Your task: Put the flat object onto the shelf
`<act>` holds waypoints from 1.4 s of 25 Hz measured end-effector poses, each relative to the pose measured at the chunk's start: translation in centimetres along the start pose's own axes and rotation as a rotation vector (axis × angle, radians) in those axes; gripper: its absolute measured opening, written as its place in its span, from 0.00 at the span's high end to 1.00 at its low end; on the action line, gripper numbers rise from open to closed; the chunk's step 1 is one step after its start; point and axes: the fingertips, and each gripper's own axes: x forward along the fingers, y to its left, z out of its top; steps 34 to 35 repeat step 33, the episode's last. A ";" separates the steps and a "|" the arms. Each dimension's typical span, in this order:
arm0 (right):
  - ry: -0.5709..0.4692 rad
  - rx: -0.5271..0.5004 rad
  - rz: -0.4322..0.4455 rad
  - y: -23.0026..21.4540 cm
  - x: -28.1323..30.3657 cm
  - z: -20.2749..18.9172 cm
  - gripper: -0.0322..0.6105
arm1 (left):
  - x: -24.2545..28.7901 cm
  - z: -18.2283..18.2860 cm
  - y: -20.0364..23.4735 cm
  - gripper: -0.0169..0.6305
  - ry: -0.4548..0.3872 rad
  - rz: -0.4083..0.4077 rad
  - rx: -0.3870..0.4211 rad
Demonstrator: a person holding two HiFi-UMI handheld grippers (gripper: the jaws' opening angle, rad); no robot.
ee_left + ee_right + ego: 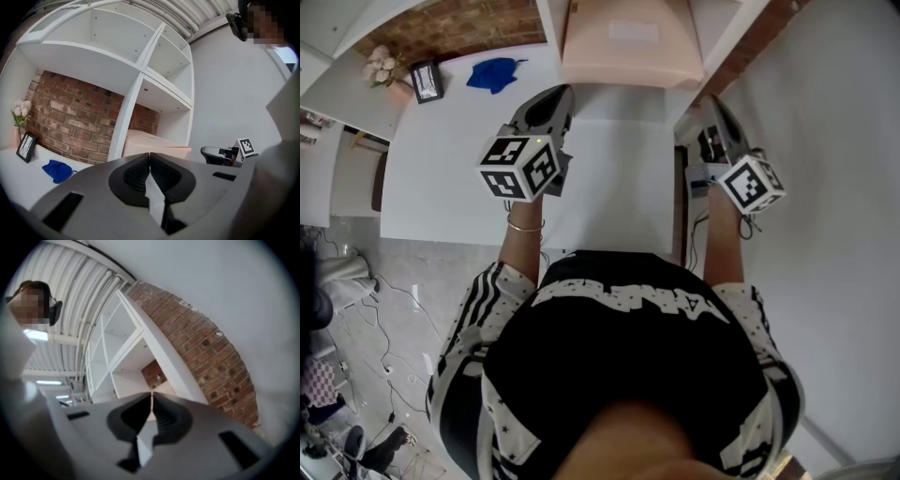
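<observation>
The left gripper [551, 111] and right gripper [713, 117] pointed toward a pink flat box [633, 42] lying between the white shelf [724, 30] uprights. A blue cloth [495, 73] and picture frame [427, 82] sat on the white table [441, 178].

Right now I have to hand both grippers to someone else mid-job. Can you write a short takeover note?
Left gripper: jaws shut, nothing between them.
Right gripper: jaws shut, empty as well.
Both are over the white table, in front of the shelf.
The flat pale pink box lies in the shelf's lower compartment, and neither gripper is touching it.
Done: the box appears to be placed.
Left: probably nothing. Check that it sits fully in.
</observation>
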 end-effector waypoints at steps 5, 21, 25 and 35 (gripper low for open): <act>0.011 -0.024 0.015 1.0 -0.4 0.1 0.90 | -0.7 0.3 -0.3 0.93 -0.003 -0.001 0.004; 0.034 -0.069 0.020 1.9 -1.2 0.0 0.90 | -1.4 0.4 -1.3 0.93 -0.009 -0.026 0.008; 0.032 -0.065 0.018 1.9 -1.4 0.0 0.90 | -1.6 0.4 -1.3 0.93 -0.008 -0.019 0.011; 0.034 -0.068 0.026 1.9 -1.2 0.1 0.90 | -1.5 0.5 -1.2 0.93 -0.009 -0.011 0.012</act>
